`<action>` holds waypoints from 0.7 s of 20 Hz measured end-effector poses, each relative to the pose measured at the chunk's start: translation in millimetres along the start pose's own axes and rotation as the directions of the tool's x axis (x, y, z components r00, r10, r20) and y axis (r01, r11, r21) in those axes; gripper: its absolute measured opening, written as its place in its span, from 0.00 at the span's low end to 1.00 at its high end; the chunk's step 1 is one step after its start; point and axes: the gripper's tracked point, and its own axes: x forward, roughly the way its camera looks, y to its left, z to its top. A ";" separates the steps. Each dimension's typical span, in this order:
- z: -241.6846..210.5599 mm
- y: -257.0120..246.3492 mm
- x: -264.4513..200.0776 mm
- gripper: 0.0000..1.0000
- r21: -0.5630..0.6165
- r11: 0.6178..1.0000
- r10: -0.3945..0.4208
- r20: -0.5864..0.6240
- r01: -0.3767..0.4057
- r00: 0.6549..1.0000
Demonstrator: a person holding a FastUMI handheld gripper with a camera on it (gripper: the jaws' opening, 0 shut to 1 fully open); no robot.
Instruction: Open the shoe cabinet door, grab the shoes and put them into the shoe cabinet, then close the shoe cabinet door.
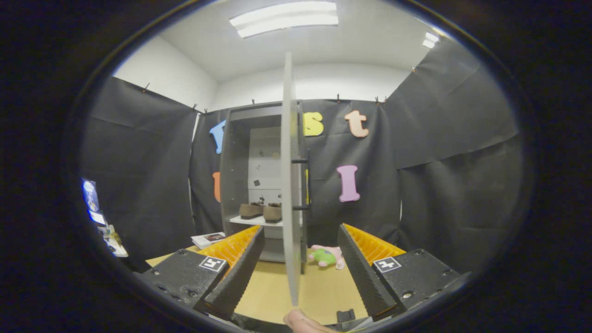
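Note:
The grey shoe cabinet (240, 162) stands beyond the fingers with its door (288, 185) swung wide, seen edge-on and running between my two fingers. A dark bar handle (306, 185) sits on the door's right face. Two brown shoes (261, 211) rest side by side on a white shelf (247, 221) inside the cabinet. My gripper (296, 266) is open, one finger on each side of the door's edge, neither pressing on it. A fingertip of a person's hand (300, 320) touches the door's lower edge close to the camera.
A pink and green plush toy (326, 256) lies on the yellow floor mat (319, 289) just right of the door. A stack of booklets (208, 239) lies left of the cabinet. Small items stand on a ledge (104, 222) at the far left wall.

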 end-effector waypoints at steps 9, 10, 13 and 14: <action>-48.0 -135.3 34.2 1.00 0.017 0.992 -0.127 -0.075 0.129 0.989; -58.9 -147.6 40.7 1.00 0.012 0.990 -0.140 -0.094 0.142 0.986; -92.5 -179.0 58.8 1.00 0.004 0.983 -0.180 -0.165 0.183 0.970; -101.5 -184.3 62.5 1.00 0.009 0.981 -0.187 -0.182 0.191 0.966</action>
